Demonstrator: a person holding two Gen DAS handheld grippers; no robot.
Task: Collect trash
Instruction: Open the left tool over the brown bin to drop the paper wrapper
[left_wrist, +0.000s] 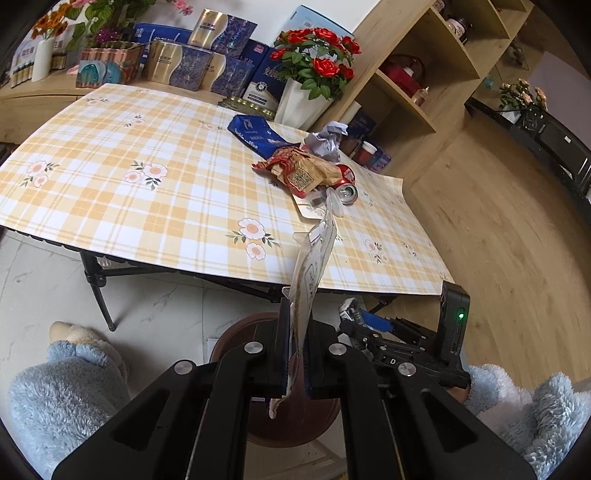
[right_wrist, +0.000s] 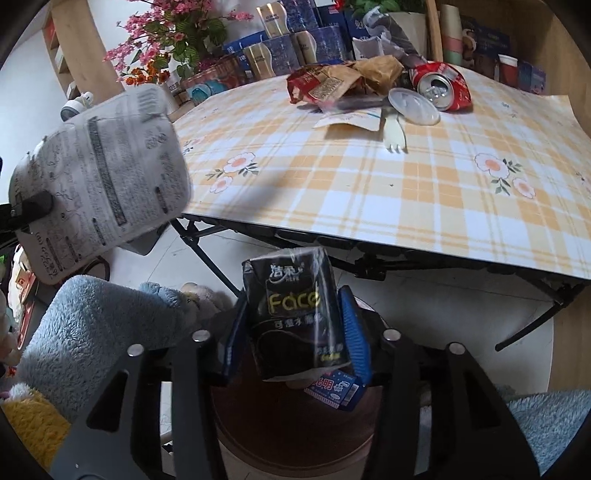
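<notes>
Both views are bright with soft, even daylight and colours read clearly. The strong fisheye lens bends the checked tablecloth (left_wrist: 147, 184) into a curve and leaves black corners around each round picture. A soft shadow falls on the cloth in the right wrist view, and the space under the table is dark. Glare whitens the pale wall (left_wrist: 561, 74) at the far right of the left wrist view. The printed pouch (right_wrist: 103, 177) close to the right camera looks soft and blurred, while the crushed can (right_wrist: 439, 88) stays sharp
</notes>
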